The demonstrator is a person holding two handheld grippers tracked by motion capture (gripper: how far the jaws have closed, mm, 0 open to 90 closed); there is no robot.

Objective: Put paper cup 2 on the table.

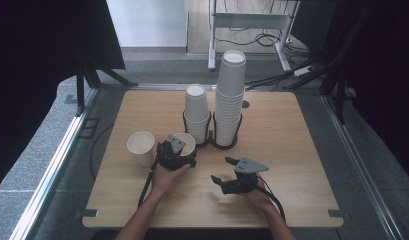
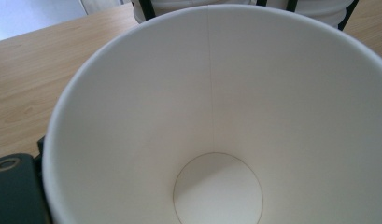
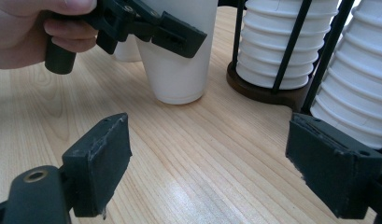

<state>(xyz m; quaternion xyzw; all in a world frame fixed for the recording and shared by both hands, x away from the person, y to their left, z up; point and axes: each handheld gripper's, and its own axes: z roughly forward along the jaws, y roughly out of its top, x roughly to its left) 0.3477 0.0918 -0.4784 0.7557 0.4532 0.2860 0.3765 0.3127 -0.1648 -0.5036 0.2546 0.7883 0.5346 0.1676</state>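
A white paper cup (image 1: 186, 142) stands upright on the wooden table (image 1: 292, 165), just left of the cup racks. My left gripper (image 1: 176, 151) is shut on its wall near the rim. The left gripper view looks down into the cup's hollow inside (image 2: 216, 126), with one black finger (image 2: 13, 191) at the cup's left side. In the right gripper view the same cup (image 3: 179, 70) rests its base on the table, with the left gripper's finger (image 3: 174, 35) across its side. My right gripper (image 1: 221, 169) hovers open to the right, its pads (image 3: 100, 163) wide apart with nothing between them.
A second single cup (image 1: 141, 147) stands left of the held one. Two black wire racks hold cup stacks: a short stack (image 1: 197, 112) and a tall stack (image 1: 231, 92). Both stacks (image 3: 272, 51) are close ahead of the right gripper. Bare table lies front and right.
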